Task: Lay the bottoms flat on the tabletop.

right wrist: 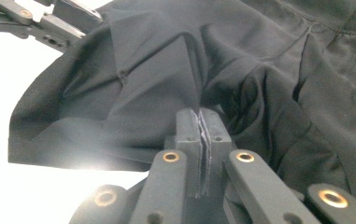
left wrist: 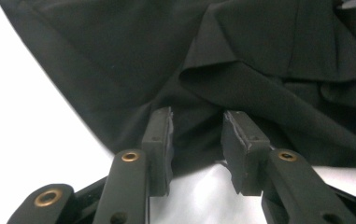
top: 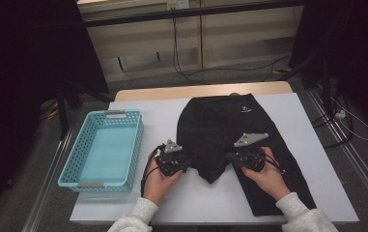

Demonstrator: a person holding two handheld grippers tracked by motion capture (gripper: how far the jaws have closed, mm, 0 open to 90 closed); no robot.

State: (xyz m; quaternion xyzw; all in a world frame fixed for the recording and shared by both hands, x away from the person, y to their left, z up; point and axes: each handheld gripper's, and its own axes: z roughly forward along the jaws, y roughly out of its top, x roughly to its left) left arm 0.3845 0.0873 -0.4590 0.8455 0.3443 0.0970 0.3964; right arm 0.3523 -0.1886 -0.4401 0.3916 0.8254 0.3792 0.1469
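1. the high view takes in a white-topped table (top: pixel 181 198) with a pair of black fabric trousers (top: pixel 225 123) spread over its middle and right part, waistband at the far edge and one leg running down to the near right corner.
2. the same view shows a light blue perforated plastic basket (top: pixel 103 149) on the left of the table, well apart from the trousers.
3. from above, the left gripper (top: pixel 187 163) sits at the left edge of the folded-over leg, and the right gripper (top: pixel 231 157) sits opposite it across that fold; each is held in a hand in a pale grey sleeve.
4. the left gripper view (left wrist: pixel 196 140) gives what the high view hides: its jaws stand spread, with the hem of the trousers (left wrist: pixel 259 56) lying between and beyond the pads and the pads not pressing on the cloth. the bare white tabletop (left wrist: pixel 31 93) shows at its left.
5. the right gripper view (right wrist: pixel 202 126) shows its jaws pressed together, pinching a raised ridge of the trousers (right wrist: pixel 138 84) that lifts up from between the pads.
6. that view also catches the jaws of the left gripper (right wrist: pixel 49 23) at its top left corner, just beside the edge of the cloth.
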